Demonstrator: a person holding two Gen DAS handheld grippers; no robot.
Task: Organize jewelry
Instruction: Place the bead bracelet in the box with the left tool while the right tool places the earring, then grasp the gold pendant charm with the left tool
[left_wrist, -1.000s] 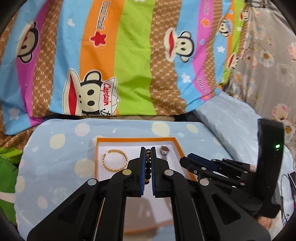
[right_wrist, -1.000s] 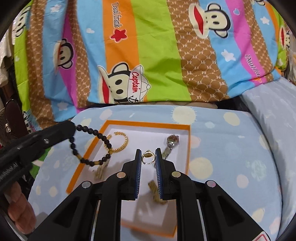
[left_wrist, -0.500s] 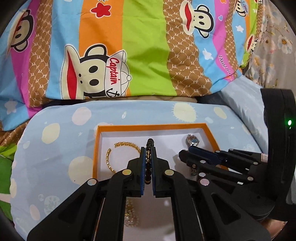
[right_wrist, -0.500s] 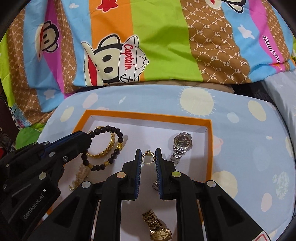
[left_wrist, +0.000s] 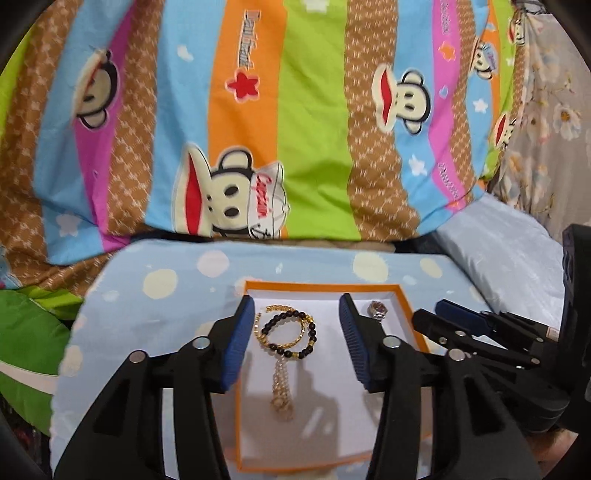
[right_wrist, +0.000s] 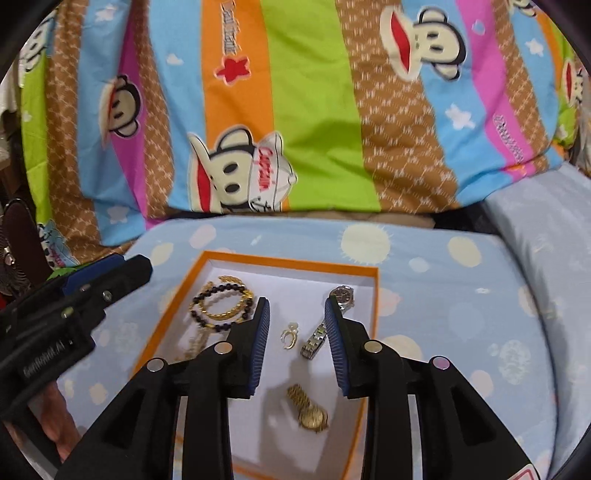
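Note:
An orange-rimmed white tray lies on a blue dotted cushion. In it, a black bead bracelet lies across a gold twisted bangle, with a gold chain below. A small gold ring, a silver watch and a gold watch lie further right. My left gripper is open and empty above the bracelet. My right gripper is open and empty above the ring.
A striped cartoon monkey blanket rises behind the cushion. A pale blue pillow lies to the right. The right gripper's body sits beside the tray; the left gripper's body shows at the tray's left.
Both grippers opened. The bead bracelet dropped from the left gripper onto the gold bangle, and the gold ring dropped from the right gripper into the tray. Both grippers pulled back.

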